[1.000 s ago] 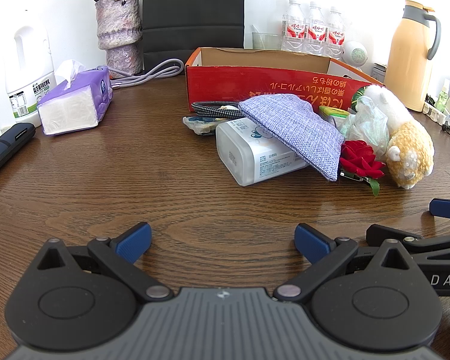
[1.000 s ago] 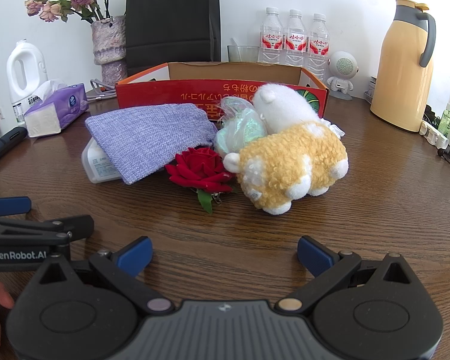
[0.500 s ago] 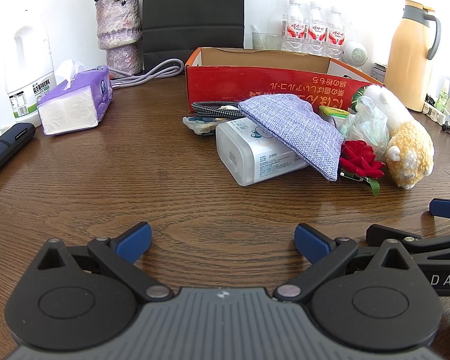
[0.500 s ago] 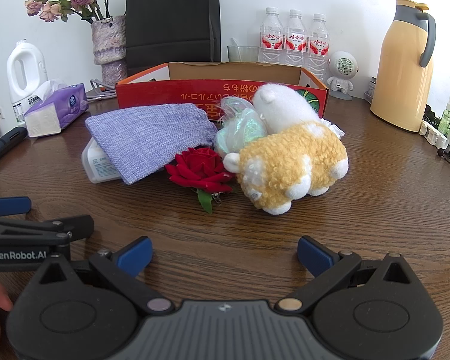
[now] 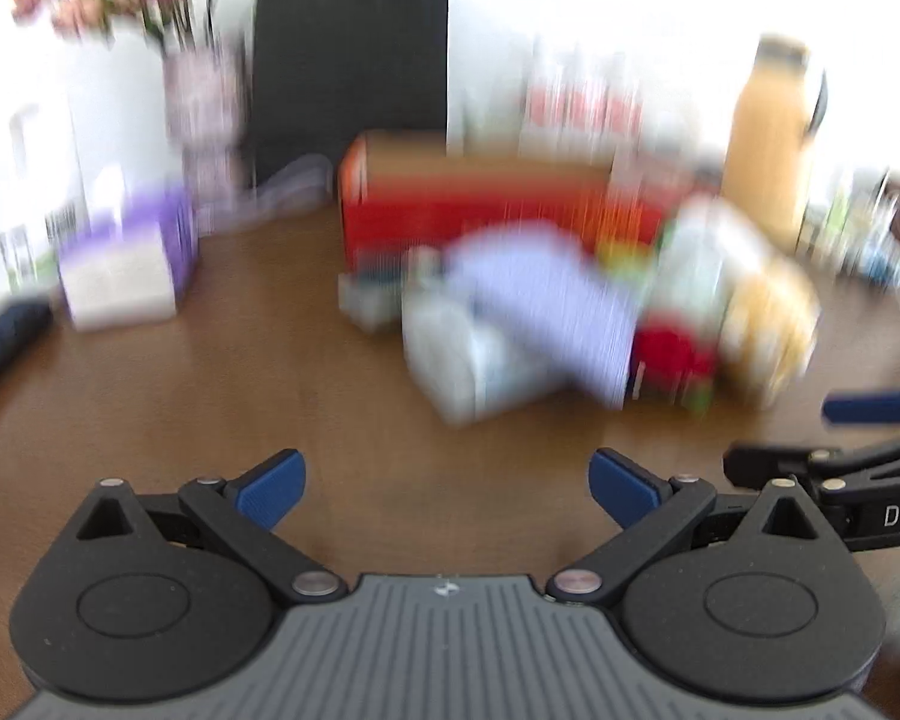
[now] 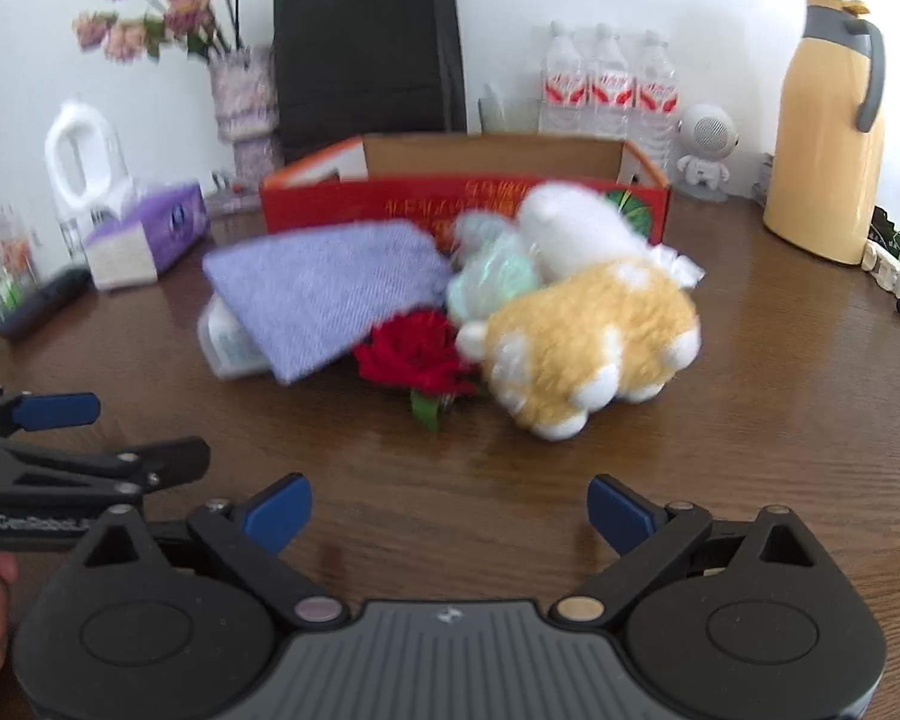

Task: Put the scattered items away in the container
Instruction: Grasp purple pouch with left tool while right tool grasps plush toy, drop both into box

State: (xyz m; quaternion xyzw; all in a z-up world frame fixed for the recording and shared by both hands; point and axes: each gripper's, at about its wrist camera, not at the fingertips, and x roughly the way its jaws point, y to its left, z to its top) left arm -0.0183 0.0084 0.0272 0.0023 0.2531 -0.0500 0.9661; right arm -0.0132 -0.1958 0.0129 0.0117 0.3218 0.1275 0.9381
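Observation:
A red cardboard box (image 6: 468, 204) stands open at the back of the wooden table; it also shows in the blurred left wrist view (image 5: 480, 204). In front of it lie a purple cloth pouch (image 6: 324, 288) (image 5: 546, 300) over a white plastic pack (image 5: 468, 366), a red rose (image 6: 417, 354), a green wrapped bundle (image 6: 492, 276) and a yellow and white plush toy (image 6: 588, 330). My left gripper (image 5: 447, 489) is open and empty, well short of the pile. My right gripper (image 6: 450, 510) is open and empty in front of the rose and plush.
A purple tissue box (image 6: 150, 234), a white jug (image 6: 84, 162), a flower vase (image 6: 246, 96) and a dark remote (image 6: 42, 303) stand at the left. A black bag (image 6: 366, 54), water bottles (image 6: 606, 84), a small speaker (image 6: 705, 150) and a yellow thermos (image 6: 822, 132) line the back.
Both grippers have started to move after holding still: both views are now motion-blurred, the left strongly, and the scene sits lower in frame. Both grippers stay open and empty.

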